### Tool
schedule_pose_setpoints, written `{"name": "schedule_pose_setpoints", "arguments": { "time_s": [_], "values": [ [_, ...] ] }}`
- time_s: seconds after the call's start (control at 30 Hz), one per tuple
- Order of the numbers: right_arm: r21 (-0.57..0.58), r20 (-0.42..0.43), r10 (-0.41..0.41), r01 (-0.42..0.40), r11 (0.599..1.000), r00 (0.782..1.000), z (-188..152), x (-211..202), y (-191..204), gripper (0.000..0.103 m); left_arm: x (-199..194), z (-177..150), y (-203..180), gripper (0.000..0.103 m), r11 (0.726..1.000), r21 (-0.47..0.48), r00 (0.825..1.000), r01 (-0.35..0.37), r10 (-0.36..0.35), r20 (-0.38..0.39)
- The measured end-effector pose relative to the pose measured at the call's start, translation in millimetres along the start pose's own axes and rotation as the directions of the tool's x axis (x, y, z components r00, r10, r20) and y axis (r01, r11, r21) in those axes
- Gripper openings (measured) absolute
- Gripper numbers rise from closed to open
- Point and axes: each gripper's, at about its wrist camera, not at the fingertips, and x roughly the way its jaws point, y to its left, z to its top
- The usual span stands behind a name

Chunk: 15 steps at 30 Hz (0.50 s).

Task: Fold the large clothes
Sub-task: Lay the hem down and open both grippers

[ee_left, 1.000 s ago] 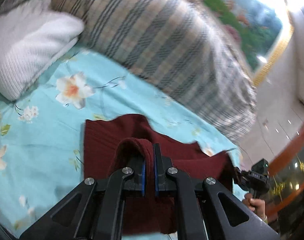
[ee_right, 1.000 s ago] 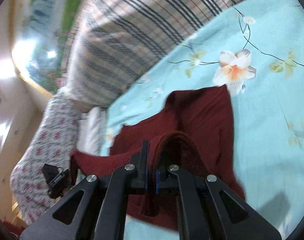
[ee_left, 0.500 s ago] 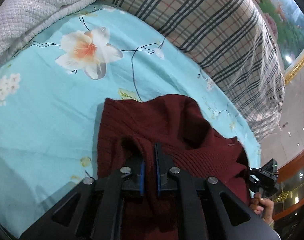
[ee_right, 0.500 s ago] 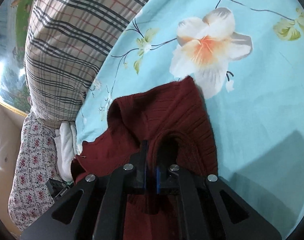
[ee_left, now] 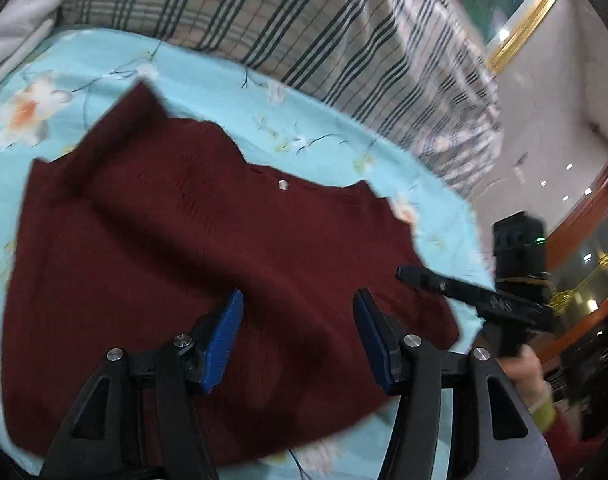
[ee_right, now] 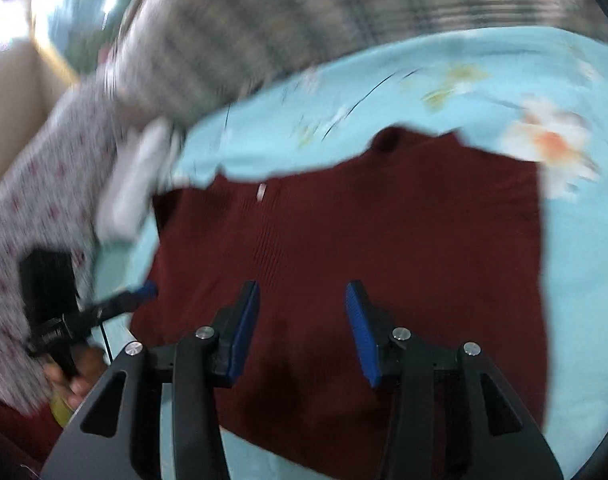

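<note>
1. Nearest to you, your left gripper [ee_left: 298, 326] hangs above the near half of the maroon sweater [ee_left: 176, 264] with its blue pads [ee_left: 224, 340] spread wide and nothing between them. Your right gripper [ee_right: 302, 326] does the same over the other half, jaws wide apart and empty. Both look set to take a fresh hold rather than carry anything.

2. Beneath them the sweater lies flat on the bed [ee_left: 224, 88], spread across the turquoise floral sheet [ee_right: 575, 280], its near hem by the bed's near edge. I judge one fold is laid, since the cloth sits as a tidy block with a small white tag [ee_left: 282, 185] showing near its far edge.

3. At the sweater's far left corner a flap of cloth lifts slightly, so that corner may need smoothing before your next fold.

4. Beyond the sweater, a plaid quilt [ee_left: 304, 28] lies heaped along the bed's far edge, and a white pillow [ee_left: 16, 36] sits at the far left corner, both well apart from the garment and out of your way.

5. The right view is blurred by motion, so finer creases there cannot be judged.
</note>
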Motion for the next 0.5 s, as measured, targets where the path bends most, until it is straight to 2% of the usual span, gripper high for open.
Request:
{"name": "schedule_pose_setpoints", "arguments": {
  "time_s": [0.03,0.07,0.1,0.13,0.2,0.23,0.3,0.33,0.4,0.5],
  "values": [
    [-0.013,-0.027,-0.001,0.001,1.0,1.0,3,12,1,0.045,10,7,7,0.055,0.999,0.004,0.999,-0.047,0.047,0.001],
    [-0.018,-0.037,-0.02,0.019,1.0,0.999,6,21,-1,0.044,15,12,13,0.049,0.996,0.002,0.996,-0.085,0.085,0.004],
    [-0.024,-0.042,-0.069,0.068,0.997,0.997,10,30,-8,0.044,21,18,26,0.031,0.993,-0.01,0.993,-0.116,0.116,0.003],
    [-0.018,-0.041,-0.107,0.106,0.994,0.993,13,35,-16,0.037,25,24,41,0.025,0.993,-0.036,0.994,-0.114,0.114,-0.007],
    [0.053,-0.023,-0.156,0.157,0.986,0.988,19,39,-43,0.013,24,29,68,0.009,0.994,-0.092,0.999,-0.052,0.052,-0.003],
    [0.121,-0.011,-0.159,0.159,0.98,0.987,22,38,-61,0.0,22,29,79,0.007,0.992,-0.118,0.999,-0.035,0.035,0.004],
    [0.242,0.038,-0.119,0.106,0.964,0.992,24,33,-85,0.0,14,27,97,0.001,0.987,-0.137,0.995,-0.09,0.094,0.024],
    [0.279,0.058,-0.148,0.127,0.952,0.987,23,29,-91,0.0,10,24,104,0.001,0.986,-0.148,0.997,-0.071,0.076,0.027],
    [0.295,0.078,-0.184,0.153,0.943,0.98,23,25,-92,0.0,8,19,107,0.001,0.985,-0.167,0.998,-0.049,0.054,0.027],
    [0.279,0.071,-0.219,0.191,0.941,0.973,19,22,-84,0.0,2,15,94,0.001,0.985,-0.121,0.992,-0.121,0.124,0.017]
  ]
}}
